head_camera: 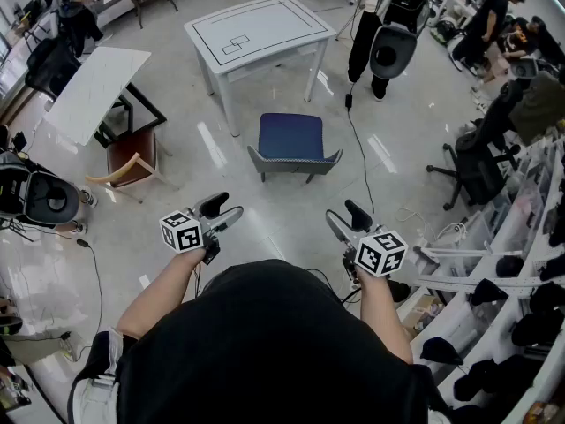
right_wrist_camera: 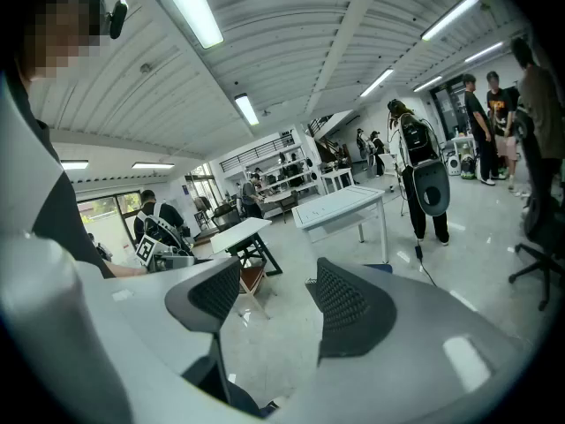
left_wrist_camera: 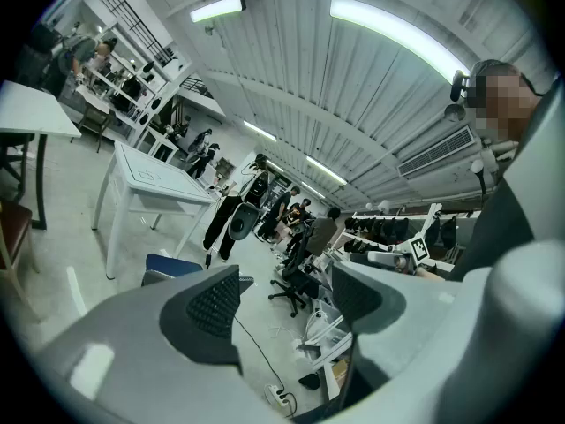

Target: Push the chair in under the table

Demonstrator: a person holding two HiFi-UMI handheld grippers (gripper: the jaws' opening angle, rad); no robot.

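Left gripper point(head_camera: 228, 208) and right gripper point(head_camera: 340, 212) both hang empty, jaws wide, well short of the blue chair point(head_camera: 290, 135). It stands just outside the white table point(head_camera: 256, 25), backrest seemingly toward them, neither nearer.

a glossy pale floor point(head_camera: 282, 215) spreads across an open workshop, with a white-topped bench on a black frame point(head_camera: 93, 91) and a brown chair with wooden arms point(head_camera: 132, 159) at left. a black office chair point(head_camera: 472, 162) and white racks of dark gear point(head_camera: 494, 263) line the right, under a ribbed white ceiling point(left_wrist_camera: 291, 69) lit by strip lights point(left_wrist_camera: 397, 29).
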